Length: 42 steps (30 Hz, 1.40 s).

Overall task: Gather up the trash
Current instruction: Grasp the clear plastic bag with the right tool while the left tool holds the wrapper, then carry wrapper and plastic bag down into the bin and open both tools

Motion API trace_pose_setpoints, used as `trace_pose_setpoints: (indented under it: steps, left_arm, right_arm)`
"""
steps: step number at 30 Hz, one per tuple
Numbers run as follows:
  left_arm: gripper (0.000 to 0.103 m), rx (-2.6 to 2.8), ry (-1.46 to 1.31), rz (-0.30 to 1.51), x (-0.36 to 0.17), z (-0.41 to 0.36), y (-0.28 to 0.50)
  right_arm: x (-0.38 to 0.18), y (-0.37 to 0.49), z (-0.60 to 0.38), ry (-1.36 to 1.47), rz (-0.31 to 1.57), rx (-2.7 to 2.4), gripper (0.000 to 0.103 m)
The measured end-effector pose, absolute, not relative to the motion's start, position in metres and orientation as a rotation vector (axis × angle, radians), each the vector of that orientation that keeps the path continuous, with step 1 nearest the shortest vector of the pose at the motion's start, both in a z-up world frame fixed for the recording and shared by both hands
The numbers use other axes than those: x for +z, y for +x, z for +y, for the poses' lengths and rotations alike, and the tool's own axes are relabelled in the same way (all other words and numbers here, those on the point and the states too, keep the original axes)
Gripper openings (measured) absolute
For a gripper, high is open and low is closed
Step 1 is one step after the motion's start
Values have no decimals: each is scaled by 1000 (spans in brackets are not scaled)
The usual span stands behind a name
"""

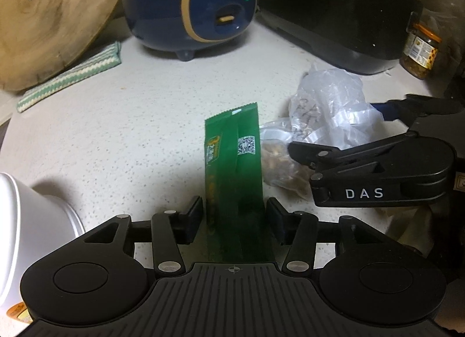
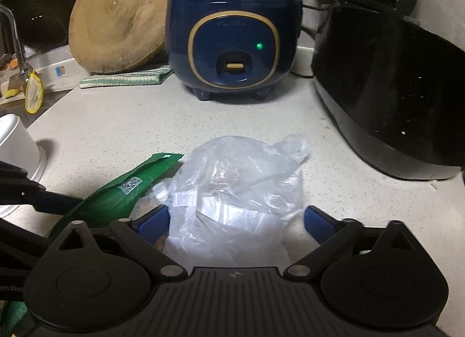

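Nearest, left gripper (image 1: pixel 234 215), jaws spread, pads on either side of a green wrapper (image 1: pixel 232 162) without pressing it; wrapper lying flat on the speckled counter (image 1: pixel 116 139), running away from the jaws. Right gripper (image 2: pixel 237 225) likewise spread, blue pads flanking a crumpled clear bag (image 2: pixel 241 186); left pad at the bag's edge, right pad standing clear of it. Bag just right of the wrapper, touching it, brownish scraps showing through the plastic. At the left edge, a white cup (image 2: pixel 17 145) on the counter. Further back, a striped green-and-white cloth (image 2: pixel 125 79) under a round wooden board (image 2: pixel 122 17) propped upright; beside it a blue cooker (image 2: pixel 234 37) with one green light lit; to the right a large black appliance (image 2: pixel 389 98); past that, in the left wrist view, a jar (image 1: pixel 420 50).
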<state>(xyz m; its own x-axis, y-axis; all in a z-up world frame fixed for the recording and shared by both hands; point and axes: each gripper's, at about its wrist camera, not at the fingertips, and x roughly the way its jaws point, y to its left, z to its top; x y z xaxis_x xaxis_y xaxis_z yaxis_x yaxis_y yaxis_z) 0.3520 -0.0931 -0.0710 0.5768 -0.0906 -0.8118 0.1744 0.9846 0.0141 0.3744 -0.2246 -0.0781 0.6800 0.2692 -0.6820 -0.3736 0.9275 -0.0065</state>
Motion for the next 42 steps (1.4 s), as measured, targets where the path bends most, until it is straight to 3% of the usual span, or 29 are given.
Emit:
trace_pose_setpoints:
  steps: [2, 3, 4, 9, 11, 19, 29, 35, 42]
  left_arm:
    - [51, -162, 100, 927, -71, -92, 350]
    - [49, -160, 101, 912, -72, -92, 348]
    - [44, -156, 94, 899, -72, -90, 346]
    - [22, -157, -33, 868, -66, -70, 340]
    - [17, -151, -37, 838, -61, -65, 331]
    - [16, -183, -119, 669, -19, -38, 276]
    - [16, -131, -230, 555, 9, 39, 138]
    - [16, -82, -319, 627, -18, 90, 68]
    - [16, -23, -419, 886, -86, 108, 20]
  right_arm:
    - [-77, 376, -226, -114, 754, 390, 74]
    - [-76, 377, -226, -96, 761, 406, 57]
    - [-74, 377, -225, -86, 765, 420, 46]
    - [-61, 370, -218, -96, 748, 428, 25]
    - [-54, 368, -220, -67, 748, 439, 23]
    - [-13, 343, -222, 40, 706, 464, 21]
    - [13, 263, -172, 16, 678, 565, 21]
    - [8, 205, -136, -20, 720, 629, 21]
    - [-30, 139, -100, -62, 836, 674, 21]
